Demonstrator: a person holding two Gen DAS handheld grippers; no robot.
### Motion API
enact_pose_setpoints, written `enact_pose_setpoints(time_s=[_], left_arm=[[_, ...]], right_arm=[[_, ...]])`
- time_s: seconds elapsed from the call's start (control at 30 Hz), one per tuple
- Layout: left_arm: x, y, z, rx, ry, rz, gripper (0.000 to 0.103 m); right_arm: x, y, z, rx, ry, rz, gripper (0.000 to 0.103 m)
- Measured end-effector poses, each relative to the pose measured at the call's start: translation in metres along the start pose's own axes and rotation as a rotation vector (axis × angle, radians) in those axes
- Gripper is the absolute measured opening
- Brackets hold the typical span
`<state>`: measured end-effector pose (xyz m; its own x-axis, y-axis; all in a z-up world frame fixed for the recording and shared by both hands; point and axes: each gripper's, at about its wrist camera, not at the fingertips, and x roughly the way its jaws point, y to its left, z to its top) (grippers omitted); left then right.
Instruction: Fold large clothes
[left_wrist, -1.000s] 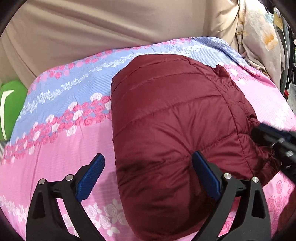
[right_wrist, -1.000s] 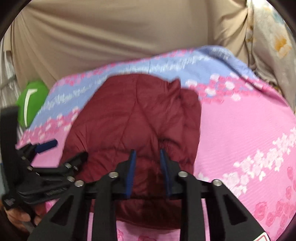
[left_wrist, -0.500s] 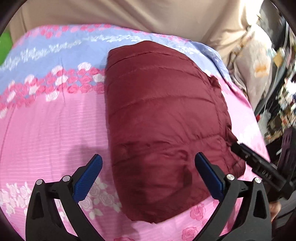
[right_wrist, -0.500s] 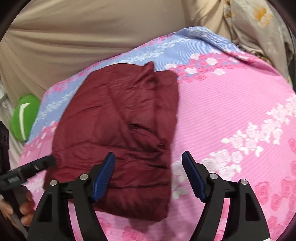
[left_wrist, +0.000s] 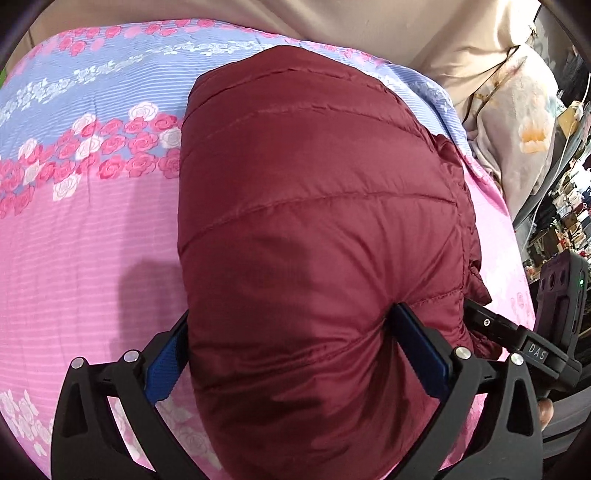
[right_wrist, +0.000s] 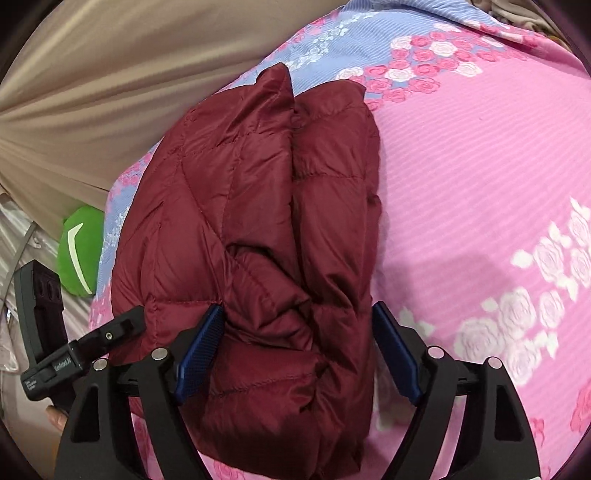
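Note:
A dark red quilted puffer jacket (left_wrist: 314, 221) lies folded in a thick bundle on a pink and blue floral bedspread (left_wrist: 81, 229). My left gripper (left_wrist: 291, 343) straddles the jacket's near end, its blue pads (left_wrist: 421, 350) pressing into the padding on both sides. In the right wrist view the same jacket (right_wrist: 258, 206) shows its folded layers, and my right gripper (right_wrist: 299, 347) holds the near end between its blue pads (right_wrist: 201, 347). Each gripper shows at the edge of the other's view.
A beige cloth (right_wrist: 110, 74) hangs behind the bed. A green cushion (right_wrist: 79, 254) sits at the bed's left edge. A floral cream fabric (left_wrist: 517, 129) and cluttered shelves (left_wrist: 565, 206) stand to the right of the bed.
Both grippers have moved forward onto the jacket's near end and closed in on it. The right gripper, shut a second ago, opened wide and then narrowed onto the folded layers.

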<state>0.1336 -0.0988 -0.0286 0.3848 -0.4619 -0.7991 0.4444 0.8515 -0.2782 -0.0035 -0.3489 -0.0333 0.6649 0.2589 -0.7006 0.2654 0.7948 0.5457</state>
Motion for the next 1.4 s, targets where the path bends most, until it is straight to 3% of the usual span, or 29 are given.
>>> enact_pose_setpoints(time_s=[0.17,0.6,0.67,0.7,0.77,0.83,0.97,1.17,1.4], left_arm=[[0.006,-0.003,0.005,0.012,-0.009,0.030,0.098],[0.017,-0.003,0.015,0.036,-0.055,0.065,0.098],[0.016,-0.002,0.016,0.040,-0.055,0.047,0.098],[0.014,-0.001,0.016,0.038,-0.055,0.034,0.096],[0.007,-0.001,0.016,0.043,-0.063,0.023,0.086],[-0.008,-0.002,0.017,0.063,-0.088,0.004,0.064],[-0.043,-0.011,0.021,0.096,-0.135,-0.071,0.043],[-0.112,-0.030,0.021,0.180,-0.278,-0.112,0.036],[-0.220,-0.033,0.025,0.292,-0.584,-0.080,0.036]], right_arm=[[0.009,0.007,0.006,-0.020,0.001,-0.004,0.086],[0.029,0.018,0.024,-0.069,0.011,0.010,0.084],[0.029,0.018,0.024,-0.061,0.019,0.049,0.062],[0.028,0.018,0.023,-0.050,0.024,0.076,0.056],[0.019,0.024,0.021,-0.067,0.007,0.083,0.032],[0.003,0.031,0.021,-0.075,-0.029,0.095,0.023],[-0.031,0.055,0.019,-0.121,-0.110,0.116,0.017],[-0.093,0.106,0.014,-0.221,-0.266,0.142,0.016],[-0.156,0.192,0.014,-0.410,-0.506,0.217,0.016]])
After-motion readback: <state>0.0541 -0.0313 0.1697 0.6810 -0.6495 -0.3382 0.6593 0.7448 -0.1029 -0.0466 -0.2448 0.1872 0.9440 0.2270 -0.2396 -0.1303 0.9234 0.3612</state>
